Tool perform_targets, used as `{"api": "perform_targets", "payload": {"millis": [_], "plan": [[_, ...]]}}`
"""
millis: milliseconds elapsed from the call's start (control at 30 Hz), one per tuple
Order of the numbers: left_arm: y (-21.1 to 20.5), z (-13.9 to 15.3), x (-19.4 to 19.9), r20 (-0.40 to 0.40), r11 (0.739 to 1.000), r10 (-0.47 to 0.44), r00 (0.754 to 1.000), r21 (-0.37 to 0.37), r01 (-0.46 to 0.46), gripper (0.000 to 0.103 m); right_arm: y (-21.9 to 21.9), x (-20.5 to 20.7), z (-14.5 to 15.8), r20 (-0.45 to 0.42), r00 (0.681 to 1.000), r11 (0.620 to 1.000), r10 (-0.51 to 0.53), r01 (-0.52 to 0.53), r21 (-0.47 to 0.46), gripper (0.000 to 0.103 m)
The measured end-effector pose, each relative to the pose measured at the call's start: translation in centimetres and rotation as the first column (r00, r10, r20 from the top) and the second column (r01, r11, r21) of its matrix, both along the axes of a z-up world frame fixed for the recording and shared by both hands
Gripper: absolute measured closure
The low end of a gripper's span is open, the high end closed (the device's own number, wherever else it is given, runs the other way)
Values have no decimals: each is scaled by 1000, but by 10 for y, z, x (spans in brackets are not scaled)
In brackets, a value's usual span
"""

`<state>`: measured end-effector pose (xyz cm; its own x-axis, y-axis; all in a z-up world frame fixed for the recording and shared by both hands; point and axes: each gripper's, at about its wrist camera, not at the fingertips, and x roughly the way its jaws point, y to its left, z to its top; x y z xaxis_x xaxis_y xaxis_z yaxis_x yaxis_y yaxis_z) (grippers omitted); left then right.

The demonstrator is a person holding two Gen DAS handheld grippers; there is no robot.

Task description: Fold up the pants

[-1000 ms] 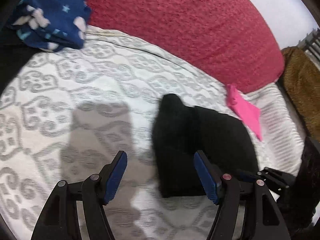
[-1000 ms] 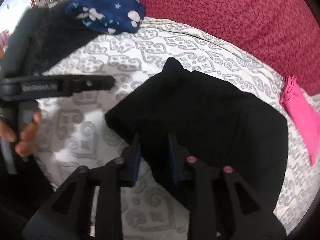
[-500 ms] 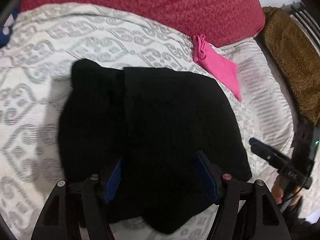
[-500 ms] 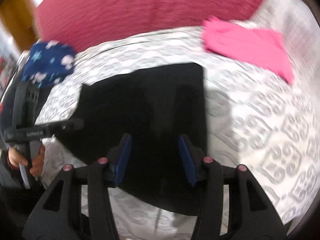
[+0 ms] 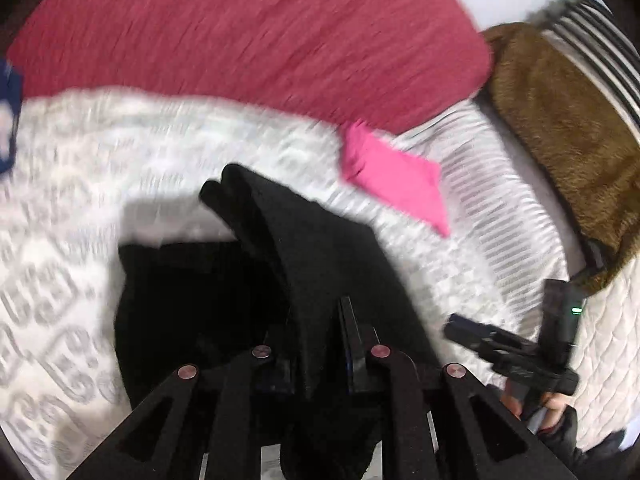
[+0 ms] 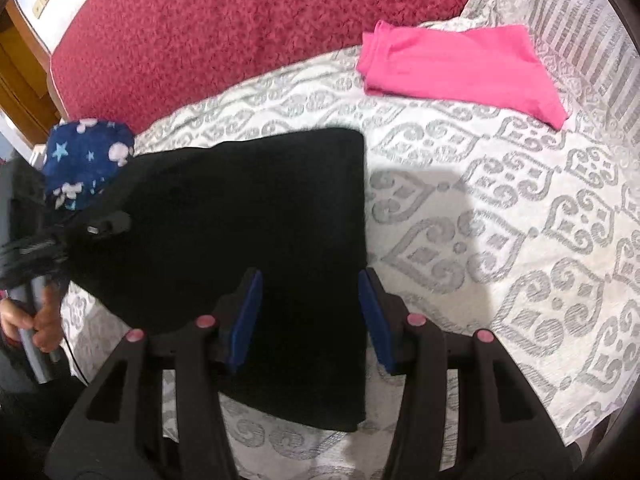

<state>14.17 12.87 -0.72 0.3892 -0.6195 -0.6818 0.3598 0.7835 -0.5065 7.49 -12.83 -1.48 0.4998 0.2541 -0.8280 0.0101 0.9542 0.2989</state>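
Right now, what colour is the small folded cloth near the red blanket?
Bright pink; the right wrist view shows it best.

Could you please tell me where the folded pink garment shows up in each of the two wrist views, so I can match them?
Left wrist view: the pink garment lies right of centre, just below the red blanket's edge, beyond the black pants.
Right wrist view: the pink garment lies upper right, on the patterned bedspread.
Shared landmark: the red blanket runs along the top of both views.
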Motion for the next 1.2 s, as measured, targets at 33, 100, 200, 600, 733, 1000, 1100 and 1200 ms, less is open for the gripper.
{"api": "perform_targets", "payload": {"millis": [33,100,200,600,733,1000,1100,1200], "plan": [[-1,8,-2,25,1000,-4,1000,12,3,88,-2,-1,2,5,1000,1000,-5,5,8,51],[5,24,-10,69,999,7,998,50,-10,88,-5,0,4,8,1000,999,-14,14,31,51],[31,13,-12,61,995,57,996,83,-62,88,-1,2,1,-8,1000,999,-7,7,37,50],[98,-98,-2,-200,972,215,956,140,-190,45,30,16,-35,-129,988,997,81,-79,19,46],[99,-102,2,-213,975,204,956,128,-179,37,24,22,-36,-139,987,997,78,-74,33,42],[78,-104,16,-205,984,130,970,147,-100,20,11,53,-53,-215,974,986,70,-35,163,37],[69,-105,19,-185,984,98,978,167,-67,21,15,62,-59,-225,971,983,83,-43,176,37],[63,-105,20,-177,982,91,980,181,-58,27,21,70,-65,-238,967,984,91,-50,173,37]]}}
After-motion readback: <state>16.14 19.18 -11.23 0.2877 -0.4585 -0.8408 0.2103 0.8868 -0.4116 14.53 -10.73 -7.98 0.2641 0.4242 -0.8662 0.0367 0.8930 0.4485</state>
